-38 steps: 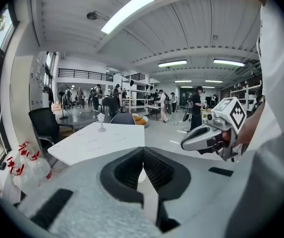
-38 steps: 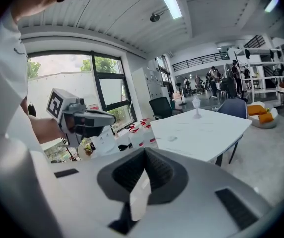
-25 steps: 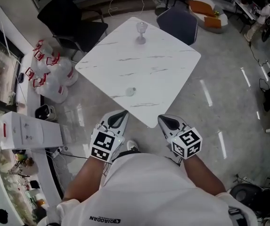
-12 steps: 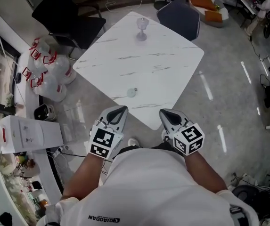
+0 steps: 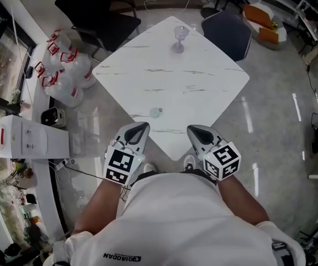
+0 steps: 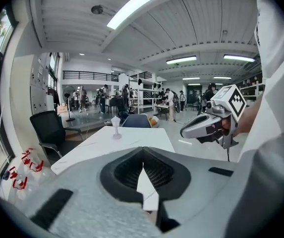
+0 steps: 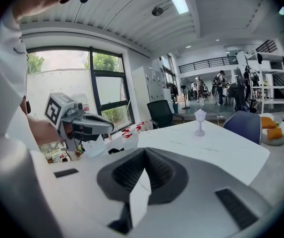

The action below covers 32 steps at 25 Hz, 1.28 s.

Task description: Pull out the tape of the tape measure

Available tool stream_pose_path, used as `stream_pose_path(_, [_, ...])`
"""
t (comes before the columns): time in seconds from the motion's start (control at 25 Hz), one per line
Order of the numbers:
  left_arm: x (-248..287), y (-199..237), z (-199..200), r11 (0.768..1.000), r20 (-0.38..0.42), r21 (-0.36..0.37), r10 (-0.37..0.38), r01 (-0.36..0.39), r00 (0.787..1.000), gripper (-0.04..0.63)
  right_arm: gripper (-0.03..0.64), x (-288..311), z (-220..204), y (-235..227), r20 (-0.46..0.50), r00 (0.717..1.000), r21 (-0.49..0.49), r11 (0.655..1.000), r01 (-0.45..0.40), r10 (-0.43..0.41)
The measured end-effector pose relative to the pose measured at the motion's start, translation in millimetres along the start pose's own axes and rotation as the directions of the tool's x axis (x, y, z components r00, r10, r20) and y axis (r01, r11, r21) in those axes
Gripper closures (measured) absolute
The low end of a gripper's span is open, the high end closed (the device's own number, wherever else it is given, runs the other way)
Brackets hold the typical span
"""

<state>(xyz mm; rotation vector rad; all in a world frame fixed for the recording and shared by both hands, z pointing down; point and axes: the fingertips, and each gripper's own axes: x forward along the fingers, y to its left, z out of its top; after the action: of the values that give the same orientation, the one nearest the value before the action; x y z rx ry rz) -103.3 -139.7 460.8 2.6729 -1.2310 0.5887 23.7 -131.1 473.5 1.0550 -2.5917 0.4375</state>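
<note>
White marble desk; task not begun, no tape drawn out.
My left tongs and right tongs are both closed on nothing, short of the desk's near corner. The small round tape measure, as I judge it, lies untouched at 1 o'clock of the left tongs.

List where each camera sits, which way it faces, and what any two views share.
Head view: on the person's head, facing steeply down at the white marble-look square table; shows left gripper, right gripper, forearms, white shirt.
Left gripper view: on the left gripper, facing along its shut jaws over the table; right gripper and white shirt at right.
Right gripper view: on the right gripper, along its shut jaws; left gripper at left.
Shared: all three show the table and the clear stemmed goblet.
</note>
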Motion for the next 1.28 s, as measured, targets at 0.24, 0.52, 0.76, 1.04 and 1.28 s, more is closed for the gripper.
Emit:
stream_pose_path(0.24, [11, 2, 5, 0.998, -0.01, 0.023, 0.061, -0.061, 0.998, 0.586, 0.612, 2, -2, -15, -0.01, 0.999, -0.01, 0.999, -0.044, 0.044])
stream_pose_path(0.52, [16, 5, 5, 0.995, -0.023, 0.033, 0.093, -0.092, 0.995, 0.586, 0.612, 5, -2, -22, -0.006, 0.998, -0.005, 0.998, -0.062, 0.062])
stream_pose_path(0.76, [18, 5, 7, 0.994, -0.026, 0.057, 0.091, -0.09, 0.995, 0.575, 0.612, 6, -4, -23, 0.0, 0.998, 0.004, 0.998, -0.063, 0.063])
stream_pose_path(1.04, [18, 7, 8, 0.994, -0.022, 0.073, 0.08, -0.078, 0.997, 0.544, 0.612, 6, -3, -22, 0.011, 0.999, 0.007, 0.999, -0.051, 0.05])
stream_pose_path(1.28, [19, 8, 9, 0.994, -0.029, 0.087, 0.062, -0.059, 0.998, 0.501, 0.612, 5, -2, -20, 0.007, 0.999, 0.005, 0.999, -0.042, 0.042])
